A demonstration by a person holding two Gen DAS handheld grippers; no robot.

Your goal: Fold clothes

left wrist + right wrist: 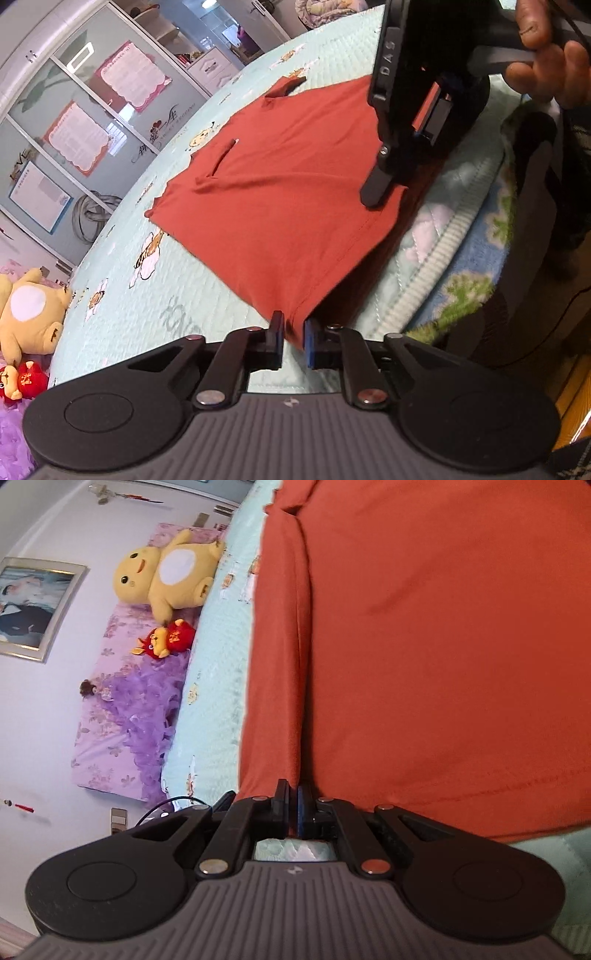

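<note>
One rust-red garment lies spread on the bed, over a pale mint quilted cover printed with small cartoon figures, its near hem at the edge of the mattress. Two grippers work on it. The left gripper has its two fingers pinched on the garment's near corner, cloth pressed between the black pad and the blue one. The right gripper has its fingers clenched on a fold of the same red cloth at the hem; in the left wrist view that gripper comes down onto the hem from the upper right, held by a person's hand, and the letters "DAS" can be read on its black body. Two plush toys sit by the head of the bed: one large yellow plush with a white belly and one small red plush just beside it (both on a purple flowered cover). One framed photograph hangs on the wall there. On the glass wardrobe doors there are three pink-bordered notice sheets and one blue-bordered sheet; their print is too small to read.
</note>
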